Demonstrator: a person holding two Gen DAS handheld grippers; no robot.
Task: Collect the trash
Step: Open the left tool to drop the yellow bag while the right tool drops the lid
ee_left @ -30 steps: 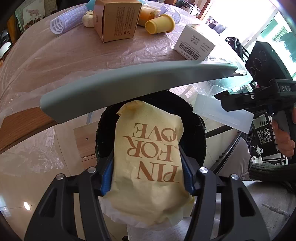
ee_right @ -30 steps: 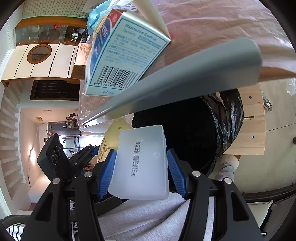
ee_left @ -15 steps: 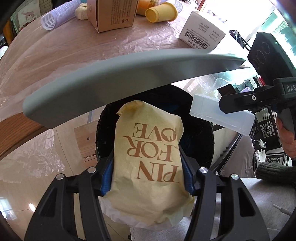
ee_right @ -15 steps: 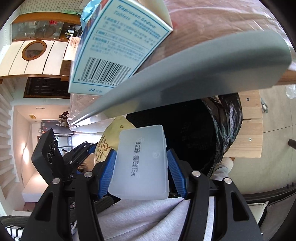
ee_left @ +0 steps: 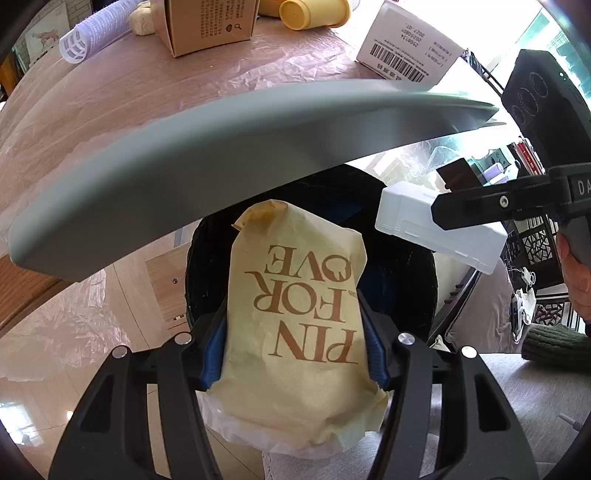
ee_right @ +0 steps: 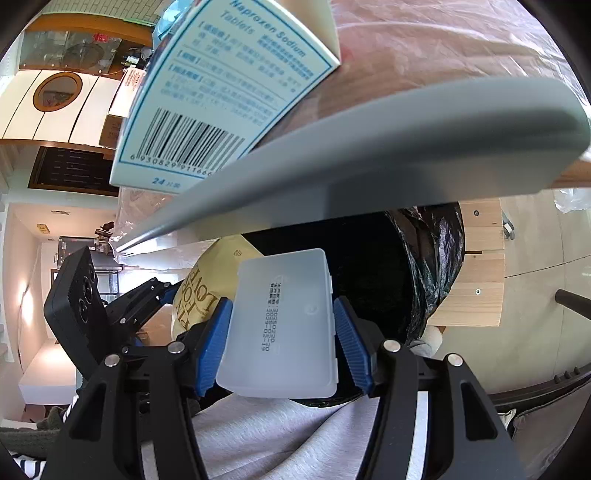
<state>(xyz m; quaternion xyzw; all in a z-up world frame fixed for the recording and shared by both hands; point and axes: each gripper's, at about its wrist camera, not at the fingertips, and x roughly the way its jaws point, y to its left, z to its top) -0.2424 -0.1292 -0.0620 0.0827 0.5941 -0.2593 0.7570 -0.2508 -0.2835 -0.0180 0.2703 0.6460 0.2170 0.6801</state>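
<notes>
My left gripper (ee_left: 295, 321) is shut on a yellow paper bag (ee_left: 299, 332) printed in brown letters, held over the mouth of a black-lined trash bin (ee_left: 402, 280). The bin's grey lid (ee_left: 221, 155) stands raised above it. My right gripper (ee_right: 282, 321) is shut on a translucent white plastic case (ee_right: 284, 325), also held at the bin's mouth (ee_right: 373, 266). The case (ee_left: 436, 229) and the right gripper show at the right of the left wrist view. The paper bag (ee_right: 210, 280) shows left of the case in the right wrist view.
On the plastic-covered table (ee_left: 110, 85) lie a brown carton (ee_left: 207, 22), a yellow cup (ee_left: 314, 14), a white hair roller (ee_left: 88, 37) and a white medicine box (ee_left: 406, 51). A wooden crate (ee_right: 476, 266) stands by the bin. The person's grey-clothed lap (ee_right: 295, 435) is below.
The table and lid have slid upward and grown larger in both views as the grippers sank toward the bin. Both grips are unchanged.
</notes>
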